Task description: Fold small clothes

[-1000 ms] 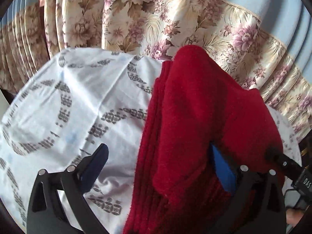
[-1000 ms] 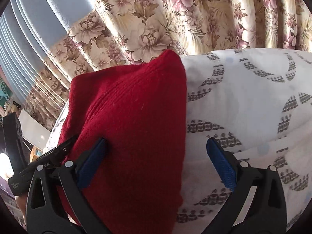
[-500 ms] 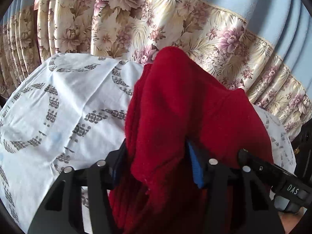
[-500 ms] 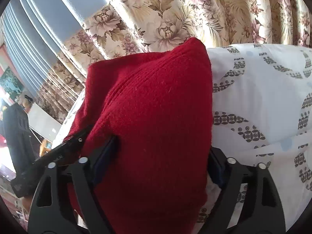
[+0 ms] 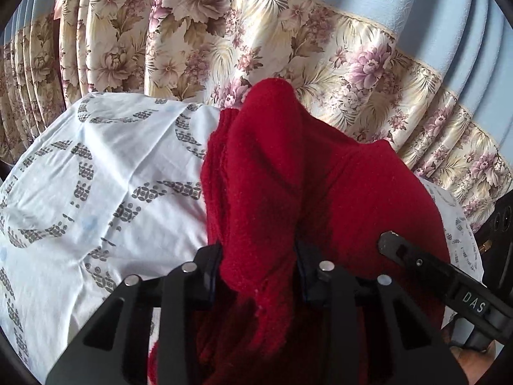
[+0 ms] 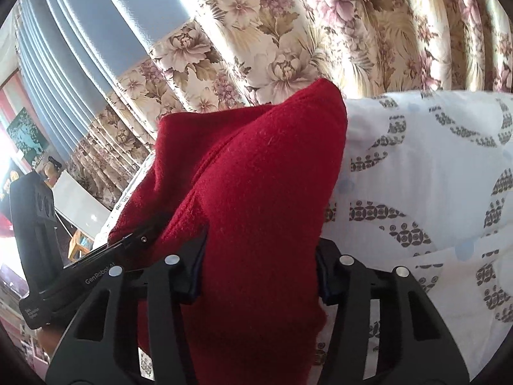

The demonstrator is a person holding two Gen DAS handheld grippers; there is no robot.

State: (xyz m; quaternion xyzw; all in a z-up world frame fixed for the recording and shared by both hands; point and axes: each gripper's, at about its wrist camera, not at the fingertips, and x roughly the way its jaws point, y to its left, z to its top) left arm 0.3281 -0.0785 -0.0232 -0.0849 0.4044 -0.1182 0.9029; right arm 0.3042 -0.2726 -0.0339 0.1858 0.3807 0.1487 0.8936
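Left gripper (image 5: 258, 266) clamped on a fold of the red knit (image 5: 288, 186), jaws pressed into the wool from both sides. Right gripper (image 6: 259, 266) likewise clamped on the knit (image 6: 256, 176), the cloth bulging thick between its jaws.

Knit bunched up over the white sheet (image 5: 96, 186) with grey dotted arcs, peaked toward the floral curtain (image 5: 198, 48) behind.

Seen only from the left wrist: the knit's ribbed edge lying on the sheet at the left of the pinch, loose red cloth hanging below the jaws, and the right gripper (image 5: 449, 276) entering from the right, a finger marked "DAS" against the wool.

Seen only from the right wrist: the sheet (image 6: 433, 176) spreading to the right of the knit, wrinkled; the left gripper (image 6: 134, 247) at lower left, its tip touching the knit; a black camera body (image 6: 35, 218) behind it; a room corner with a green picture (image 6: 25, 131) far left. Curtain (image 6: 320, 32) and blue pleats above.
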